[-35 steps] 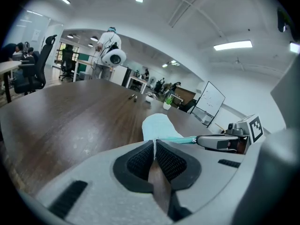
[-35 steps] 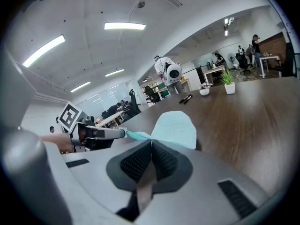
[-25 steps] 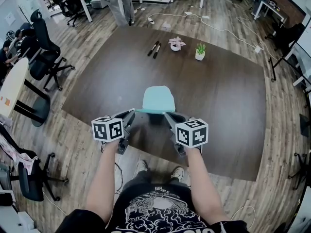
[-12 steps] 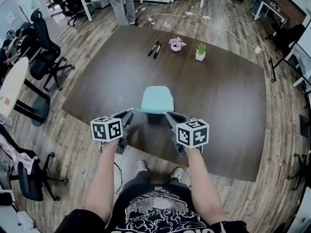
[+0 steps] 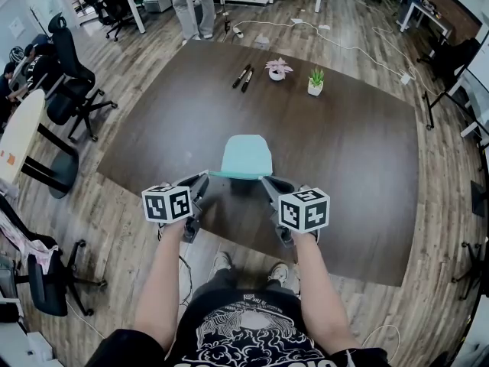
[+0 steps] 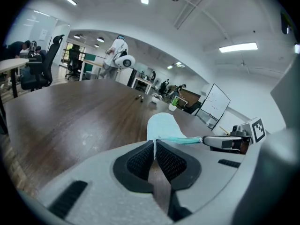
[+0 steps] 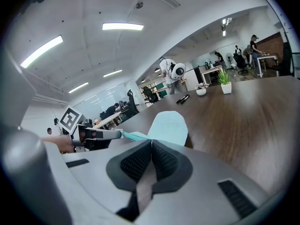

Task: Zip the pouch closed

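I have the pouch (image 5: 247,156) lifted off the table (image 5: 359,167), just above its near edge, with the zip edge toward me and pulled into a straight line between the two grippers. The left gripper (image 6: 154,142) has its pads pressed together on the left end of that edge, with a thin fold of teal fabric pinched at the tips. The right gripper (image 7: 150,142) is pressed closed the same way on the right end, where the teal zip band runs into its tips. The rest of the pouch stands out flat beyond the jaws, away from me. From my cameras I can't see inside it, so I can't tell whether anything is in it or how far the zip is drawn. Far across the table, well apart from the pouch, two markers (image 5: 243,77) lie side by side. Beside them stand two small white pots, one (image 5: 276,73) holding a pinkish plant, the other (image 5: 314,87) a green one.
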Tool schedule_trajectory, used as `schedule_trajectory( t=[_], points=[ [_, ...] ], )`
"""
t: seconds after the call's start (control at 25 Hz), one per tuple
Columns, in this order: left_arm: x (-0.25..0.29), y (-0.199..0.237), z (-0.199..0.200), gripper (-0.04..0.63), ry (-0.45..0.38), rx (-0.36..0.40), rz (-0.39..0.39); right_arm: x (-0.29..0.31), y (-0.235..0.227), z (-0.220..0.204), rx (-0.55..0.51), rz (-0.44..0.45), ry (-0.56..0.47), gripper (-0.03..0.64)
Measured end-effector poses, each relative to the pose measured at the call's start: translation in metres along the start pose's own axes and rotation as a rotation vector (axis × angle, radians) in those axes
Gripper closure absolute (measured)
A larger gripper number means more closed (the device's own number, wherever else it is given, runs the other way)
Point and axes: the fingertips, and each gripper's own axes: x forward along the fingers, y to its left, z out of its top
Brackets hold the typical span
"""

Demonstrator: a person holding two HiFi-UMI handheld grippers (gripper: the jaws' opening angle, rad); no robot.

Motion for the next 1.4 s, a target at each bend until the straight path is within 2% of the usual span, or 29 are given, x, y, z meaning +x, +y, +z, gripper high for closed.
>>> schedule_trajectory(
  t=[0.64, 1.0, 1.4],
  points=[
    [-0.002, 0.003, 0.000, 0.572, 0.001, -0.001, 0.014, -0.003, -0.006, 0.001, 0.002, -0.018, -0.006, 0.615],
    [0.007, -0.008, -0.010, 0.572, 0.024, 0.017, 0.001, -0.004, -0.023, -0.009, 0.008, -0.109, 0.004, 0.614],
    [0.015, -0.008, -0.037, 0.571, 0.105, 0.047, 0.012, -0.001, -0.033, -0.034, 0.016, -0.162, 0.079, 0.614]
  ],
)
